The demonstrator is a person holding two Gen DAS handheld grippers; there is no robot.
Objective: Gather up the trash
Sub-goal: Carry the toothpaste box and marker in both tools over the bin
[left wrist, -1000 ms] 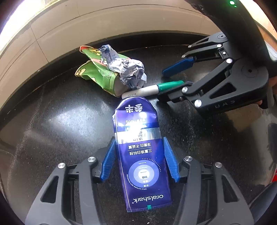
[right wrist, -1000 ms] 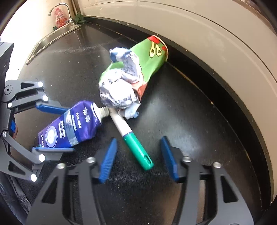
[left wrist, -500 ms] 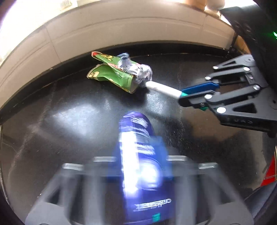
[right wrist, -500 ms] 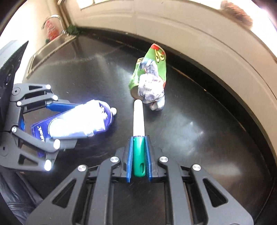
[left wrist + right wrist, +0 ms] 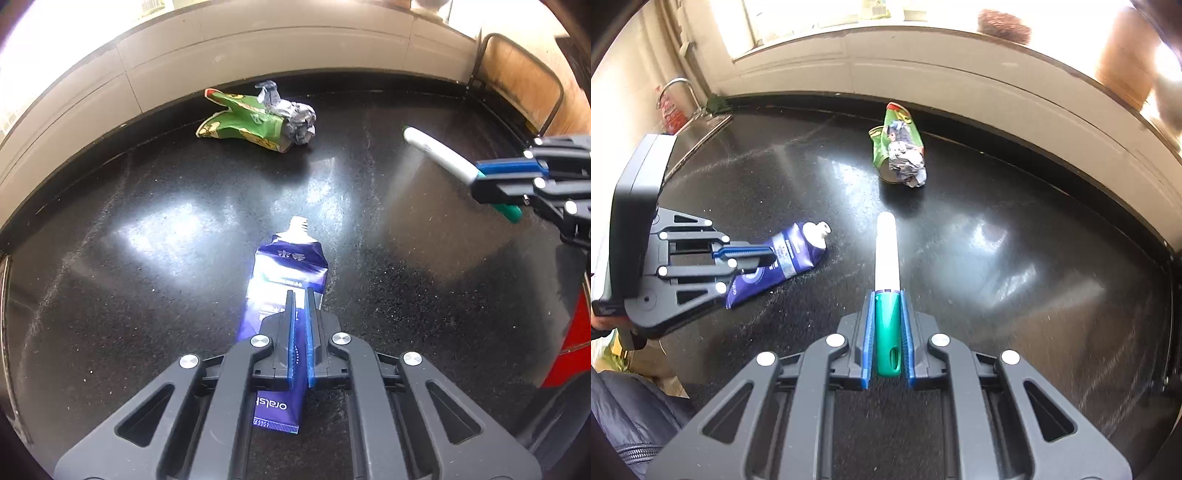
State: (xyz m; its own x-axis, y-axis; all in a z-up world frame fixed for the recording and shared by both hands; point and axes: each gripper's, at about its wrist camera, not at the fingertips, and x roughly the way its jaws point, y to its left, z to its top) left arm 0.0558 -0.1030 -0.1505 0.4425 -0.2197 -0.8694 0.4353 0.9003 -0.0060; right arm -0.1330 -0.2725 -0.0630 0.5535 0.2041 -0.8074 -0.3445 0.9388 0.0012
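My left gripper is shut on a flattened purple toothpaste tube, held above the black counter; the tube also shows in the right wrist view. My right gripper is shut on the green cap of a white marker, which points forward; the marker also shows in the left wrist view. A green snack bag with crumpled foil on it lies on the counter near the back wall, seen too in the right wrist view.
The black counter ends at a pale tiled wall behind. A sink with a tap lies at the far left. A wire rack with a wooden board stands at the right end. A red object is at the right edge.
Both grippers closed, the left on the toothpaste tube and the right on the marker, and lifted them back from the snack bag. The bag and foil stayed in place.
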